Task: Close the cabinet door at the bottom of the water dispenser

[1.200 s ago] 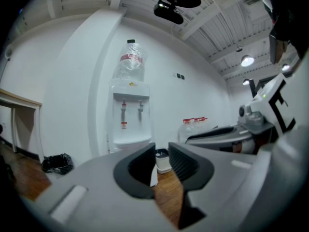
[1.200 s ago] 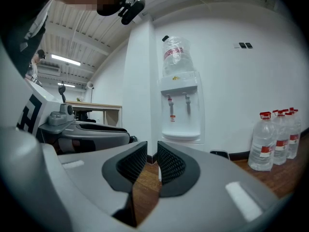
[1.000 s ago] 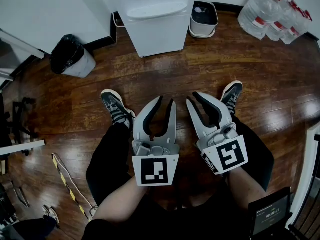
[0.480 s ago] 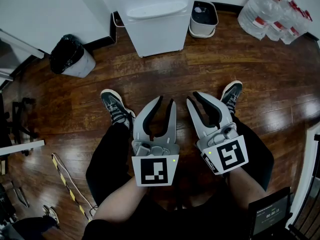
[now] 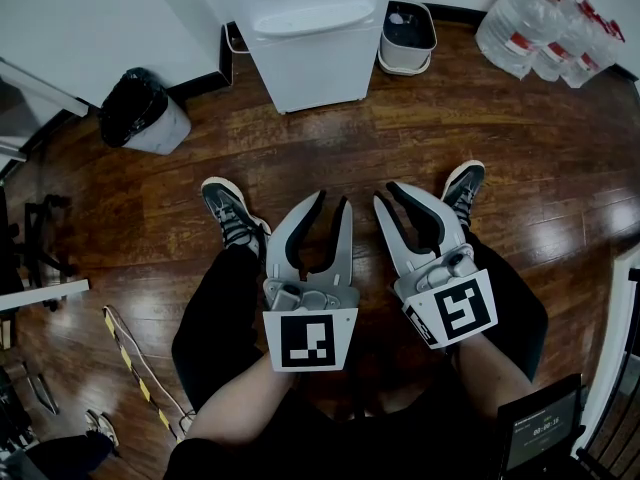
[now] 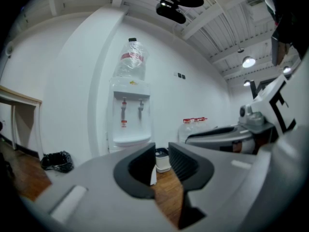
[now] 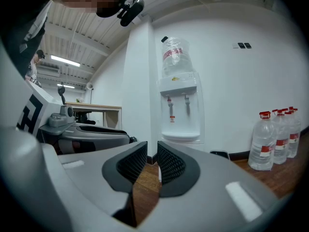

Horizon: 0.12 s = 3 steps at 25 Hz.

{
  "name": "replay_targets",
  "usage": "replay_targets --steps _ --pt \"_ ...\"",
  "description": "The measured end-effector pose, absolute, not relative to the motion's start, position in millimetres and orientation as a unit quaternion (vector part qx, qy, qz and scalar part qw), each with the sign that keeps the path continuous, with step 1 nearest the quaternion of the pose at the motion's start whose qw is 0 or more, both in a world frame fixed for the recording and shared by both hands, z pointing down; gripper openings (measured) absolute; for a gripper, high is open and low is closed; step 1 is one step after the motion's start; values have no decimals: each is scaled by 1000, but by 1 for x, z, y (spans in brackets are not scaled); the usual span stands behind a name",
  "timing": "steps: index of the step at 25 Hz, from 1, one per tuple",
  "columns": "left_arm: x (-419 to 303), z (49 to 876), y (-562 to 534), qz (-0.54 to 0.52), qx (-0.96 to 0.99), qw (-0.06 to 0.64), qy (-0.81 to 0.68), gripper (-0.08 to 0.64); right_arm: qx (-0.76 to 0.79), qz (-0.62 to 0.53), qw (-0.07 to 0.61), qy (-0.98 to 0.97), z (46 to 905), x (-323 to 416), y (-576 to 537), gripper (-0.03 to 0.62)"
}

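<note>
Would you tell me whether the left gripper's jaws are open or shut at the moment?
Open: on the left gripper, the jaws stand apart, with only floor seen between them.

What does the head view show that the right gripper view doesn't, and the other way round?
Only the head view: the person's shoes and legs, seen from above.

Only the right gripper view: the upturned bottle on top of the water dispenser, its two taps, the ceiling lights and a desk further back.

Both: the water dispenser itself, the spare water bottles standing by the wall, and the wooden floor.
</note>
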State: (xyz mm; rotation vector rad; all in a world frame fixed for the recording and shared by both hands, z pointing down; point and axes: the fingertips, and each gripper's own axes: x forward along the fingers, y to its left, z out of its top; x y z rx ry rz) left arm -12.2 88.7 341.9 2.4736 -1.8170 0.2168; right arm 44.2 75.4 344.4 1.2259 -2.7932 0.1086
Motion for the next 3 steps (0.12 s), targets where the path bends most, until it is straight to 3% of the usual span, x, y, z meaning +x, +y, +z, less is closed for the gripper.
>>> replay_targets --steps 3 --pt "-13 341 88 72 805 29 -589 107 402 36 45 -914 344 44 75 67"
